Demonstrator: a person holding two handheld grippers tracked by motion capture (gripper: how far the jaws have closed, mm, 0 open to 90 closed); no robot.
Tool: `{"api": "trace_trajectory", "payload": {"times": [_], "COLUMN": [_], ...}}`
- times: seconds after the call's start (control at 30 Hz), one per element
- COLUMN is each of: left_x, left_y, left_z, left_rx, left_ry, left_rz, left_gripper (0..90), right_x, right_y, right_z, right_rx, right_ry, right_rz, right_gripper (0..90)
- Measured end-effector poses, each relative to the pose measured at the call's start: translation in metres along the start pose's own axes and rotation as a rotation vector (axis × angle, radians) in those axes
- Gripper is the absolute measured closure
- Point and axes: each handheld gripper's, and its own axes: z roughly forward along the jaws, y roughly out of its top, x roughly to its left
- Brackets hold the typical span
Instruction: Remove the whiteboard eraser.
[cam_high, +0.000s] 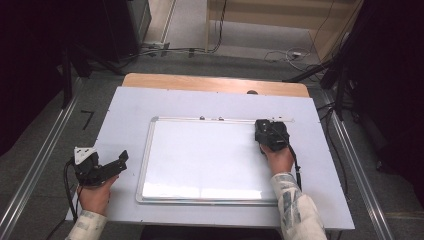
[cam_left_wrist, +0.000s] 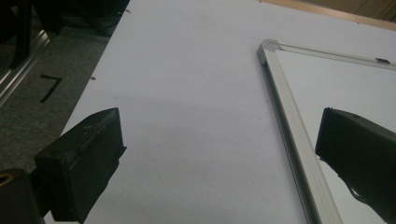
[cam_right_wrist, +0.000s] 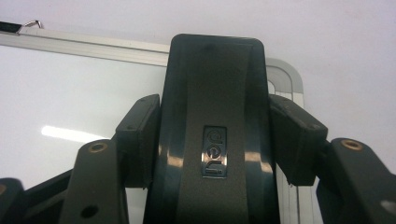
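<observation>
a whiteboard (cam_high: 200, 155) with a silver frame lies flat in the middle of a pale sheet (cam_high: 125, 115) that covers the wooden table (cam_high: 215, 82). the writing surface of the board is blank and shows only a bright reflection of light near its close edge. the right gripper (cam_high: 267, 135) is over the far right corner of the board, held by the person's right hand (cam_high: 278, 159), whose patterned sleeve (cam_high: 295, 207) comes from the bottom. in the right gripper view, its two jaws are pressed on both sides of a black eraser (cam_right_wrist: 215, 126), which stands between them and carries a small logo plate; behind it you see the rounded corner of the frame. the left gripper (cam_high: 112, 165) is to the left of the board, above the bare sheet, held by the left hand (cam_high: 95, 195). in the left gripper view its jaws are spread wide apart with nothing between them, and the left edge of the frame runs just beside one jaw. on the grey floor (cam_high: 60, 125) around the table there are cables, metal rails and a black tape mark (cam_left_wrist: 50, 87).
</observation>
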Motion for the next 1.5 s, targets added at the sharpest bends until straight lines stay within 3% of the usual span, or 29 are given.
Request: {"api": "trace_trajectory", "payload": {"times": [0.17, 0.5, 1.2, 1.5], "left_x": [0.000, 0.000, -0.002, -0.003], "left_y": [0.000, 0.000, 0.000, 0.000], "left_z": [0.000, -0.001, 0.000, 0.001], "left_rx": [-0.002, -0.002, 0.000, 0.001], "left_ry": [0.000, 0.002, 0.002, -0.002], "left_rz": [-0.003, -0.003, -0.003, 0.003], "left_gripper": [1.4, 1.4, 1.4, 1.4], "right_x": [0.002, 0.009, 0.025, 0.022], "right_y": [-0.002, -0.019, -0.097, -0.093], "right_z": [-0.002, -0.018, -0.091, -0.087], "right_rx": [-0.002, -0.002, -0.010, -0.006], "right_ry": [-0.005, 0.030, 0.131, 0.129], "right_rz": [-0.002, -0.037, -0.127, -0.124], "right_gripper": [37.9, 37.8, 37.7, 37.4]}}
